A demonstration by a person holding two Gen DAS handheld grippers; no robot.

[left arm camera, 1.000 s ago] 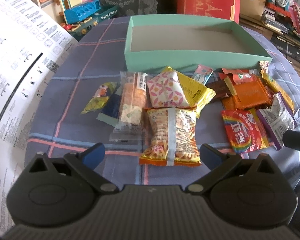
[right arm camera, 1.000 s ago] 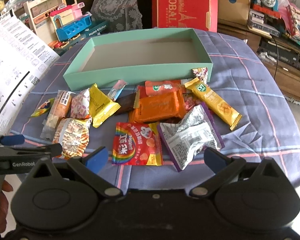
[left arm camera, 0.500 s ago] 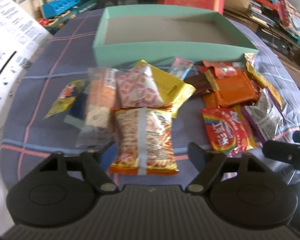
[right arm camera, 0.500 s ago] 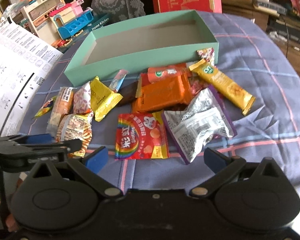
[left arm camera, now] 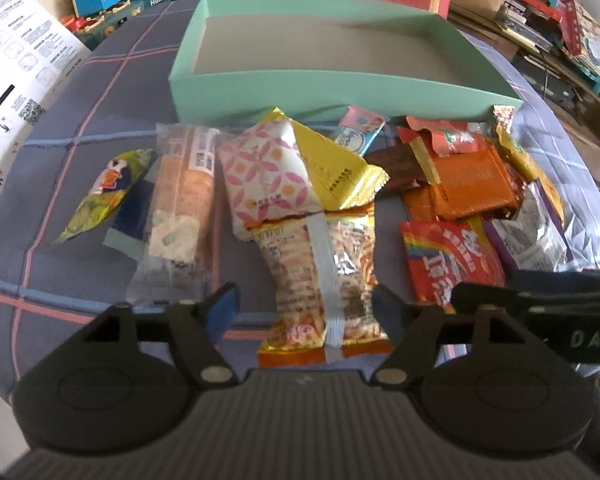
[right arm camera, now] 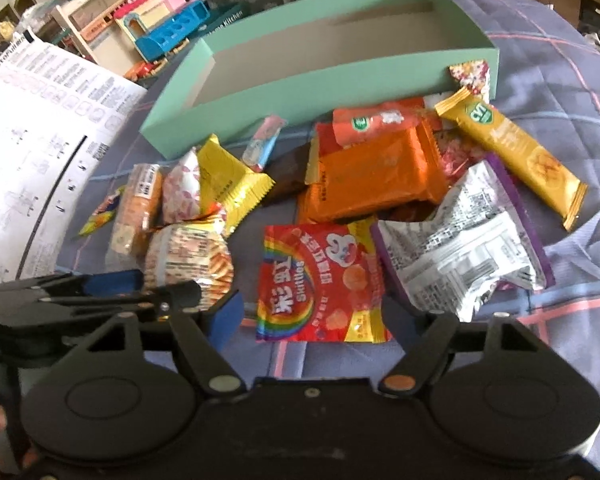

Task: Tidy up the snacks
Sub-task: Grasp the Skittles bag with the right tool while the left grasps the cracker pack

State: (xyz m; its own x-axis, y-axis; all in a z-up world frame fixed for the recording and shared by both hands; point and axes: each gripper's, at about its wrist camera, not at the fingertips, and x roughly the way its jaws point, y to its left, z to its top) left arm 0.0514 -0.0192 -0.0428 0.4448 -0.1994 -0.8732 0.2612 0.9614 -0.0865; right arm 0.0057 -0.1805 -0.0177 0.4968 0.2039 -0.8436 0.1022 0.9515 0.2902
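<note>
Several snack packets lie on the checked blue cloth in front of an empty mint-green box (left arm camera: 332, 88) (right arm camera: 260, 96). My left gripper (left arm camera: 306, 306) is open, its fingers on either side of the near end of an orange cracker bag (left arm camera: 324, 280), which also shows in the right wrist view (right arm camera: 188, 260). My right gripper (right arm camera: 314, 312) is open, its fingers on either side of the near end of a red rainbow Skittles packet (right arm camera: 320, 280) (left arm camera: 448, 260). Whether either touches its packet I cannot tell.
Around them lie a pink-and-yellow packet (left arm camera: 284, 176), a clear-wrapped biscuit roll (left arm camera: 180, 200), an orange packet (right arm camera: 372, 172), a silver-purple bag (right arm camera: 468, 240) and a yellow bar (right arm camera: 516, 148). A white instruction sheet (right arm camera: 32, 152) stands left. Toys and boxes crowd the back.
Both grippers have moved forward and down over the snacks. The left now straddles the cracker bag and the right straddles the Skittles packet. Their jaws have narrowed.
</note>
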